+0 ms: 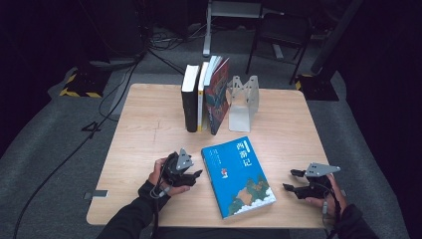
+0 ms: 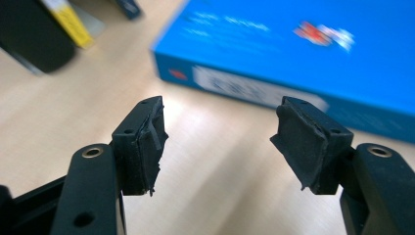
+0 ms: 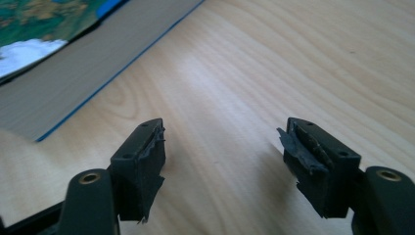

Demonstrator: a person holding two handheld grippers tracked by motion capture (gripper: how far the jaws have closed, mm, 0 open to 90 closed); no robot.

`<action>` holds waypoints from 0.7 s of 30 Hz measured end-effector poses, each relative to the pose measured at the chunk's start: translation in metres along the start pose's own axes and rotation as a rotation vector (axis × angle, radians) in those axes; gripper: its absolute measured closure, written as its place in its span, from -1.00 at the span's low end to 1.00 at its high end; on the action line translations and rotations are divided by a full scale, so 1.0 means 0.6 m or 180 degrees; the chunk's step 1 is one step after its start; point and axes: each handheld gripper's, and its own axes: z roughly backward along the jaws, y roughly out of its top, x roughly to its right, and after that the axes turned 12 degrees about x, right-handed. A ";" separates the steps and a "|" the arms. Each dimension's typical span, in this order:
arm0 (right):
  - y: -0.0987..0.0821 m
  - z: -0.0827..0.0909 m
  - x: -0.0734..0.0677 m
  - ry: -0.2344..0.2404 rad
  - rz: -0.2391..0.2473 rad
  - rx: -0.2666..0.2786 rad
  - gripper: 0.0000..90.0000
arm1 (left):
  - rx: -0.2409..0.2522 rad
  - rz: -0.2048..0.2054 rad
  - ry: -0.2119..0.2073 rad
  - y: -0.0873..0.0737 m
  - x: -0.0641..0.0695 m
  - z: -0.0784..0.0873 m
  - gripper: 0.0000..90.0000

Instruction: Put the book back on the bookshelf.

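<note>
Blue book [image 1: 238, 177] lying centre of high view; upright books [image 1: 204, 94] standing above. Left gripper [image 2: 218, 142] and right gripper [image 3: 222, 161] both gaping, grasping nothing; right gripper view showing page edge.

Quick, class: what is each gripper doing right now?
Left gripper: open, empty, beside the blue book.
Right gripper: open, empty, over the table.

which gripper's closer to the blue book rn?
Left. The left gripper sits just off the spine side of the blue book, jaws open; the right gripper waits farther off its page-edge side.
</note>
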 end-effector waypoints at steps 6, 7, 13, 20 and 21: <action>0.006 -0.003 -0.021 0.0239 0.0127 -0.0070 -0.30 | -0.0059 0.0037 -0.0177 -0.016 0.026 0.012 -0.26; 0.007 -0.004 -0.026 0.0287 0.0150 -0.0085 -0.30 | -0.0060 0.0046 -0.0206 -0.019 0.030 0.014 -0.30; 0.012 -0.008 -0.053 0.0539 0.0270 -0.0130 -0.31 | -0.0113 -0.0003 -0.0252 -0.027 0.038 0.007 -0.35; 0.021 -0.009 -0.085 0.0877 0.0447 -0.0149 -0.30 | -0.0174 0.0076 -0.0230 -0.026 0.023 -0.027 -0.33; 0.022 -0.009 -0.087 0.0867 0.0448 -0.0130 -0.29 | -0.0184 0.0065 -0.0231 -0.026 0.022 -0.030 -0.33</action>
